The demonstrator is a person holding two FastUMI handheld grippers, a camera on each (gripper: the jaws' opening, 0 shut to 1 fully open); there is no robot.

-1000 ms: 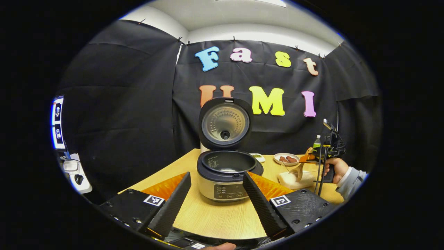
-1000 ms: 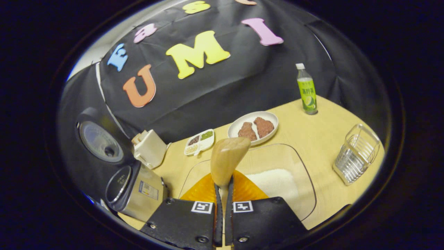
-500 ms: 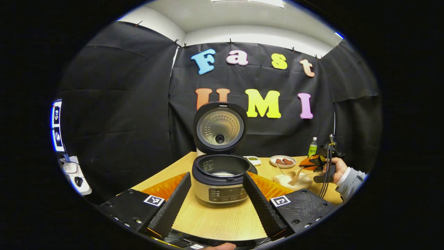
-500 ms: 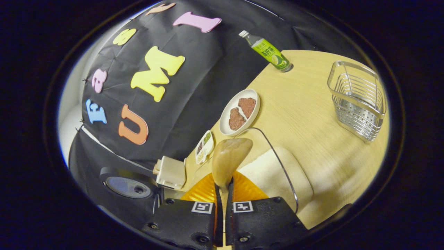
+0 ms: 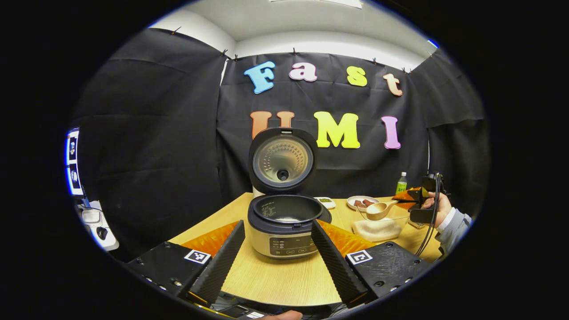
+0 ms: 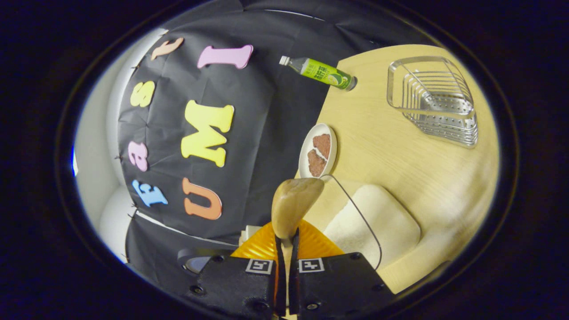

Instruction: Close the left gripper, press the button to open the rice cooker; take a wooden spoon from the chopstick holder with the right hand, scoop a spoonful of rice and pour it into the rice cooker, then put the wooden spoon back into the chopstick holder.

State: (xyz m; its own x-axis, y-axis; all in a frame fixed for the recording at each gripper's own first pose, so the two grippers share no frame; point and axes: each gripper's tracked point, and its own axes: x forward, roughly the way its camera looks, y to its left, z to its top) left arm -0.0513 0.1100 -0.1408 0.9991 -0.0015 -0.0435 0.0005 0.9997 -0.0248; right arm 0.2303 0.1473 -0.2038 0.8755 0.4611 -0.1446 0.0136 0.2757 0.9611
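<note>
The rice cooker (image 5: pixel 284 226) stands open on the wooden table, its lid (image 5: pixel 282 160) upright and some white rice in the pot. My left gripper (image 5: pixel 278 229) hovers in front of the cooker, open, with nothing between its fingers. My right gripper (image 6: pixel 286 253) is shut on the handle of the wooden spoon (image 6: pixel 295 202). In the left gripper view the spoon (image 5: pixel 378 210) lies about level above the clear rice container (image 5: pixel 378 229), right of the cooker. Whether the spoon bowl carries rice I cannot tell. The wire chopstick holder (image 6: pixel 433 100) stands farther off on the table.
A white plate with two brown pieces (image 6: pixel 318 150) and a green bottle (image 6: pixel 320 72) stand by the back wall. A small sectioned dish (image 5: pixel 325 202) sits behind the cooker. A hand and sleeve (image 5: pixel 446 215) hold the right gripper. Monitors (image 5: pixel 73 162) are at the far left.
The right gripper has rolled further and risen, lifting the spoon from its dipped pose in the rice container to about level above it. The left gripper has barely moved.
</note>
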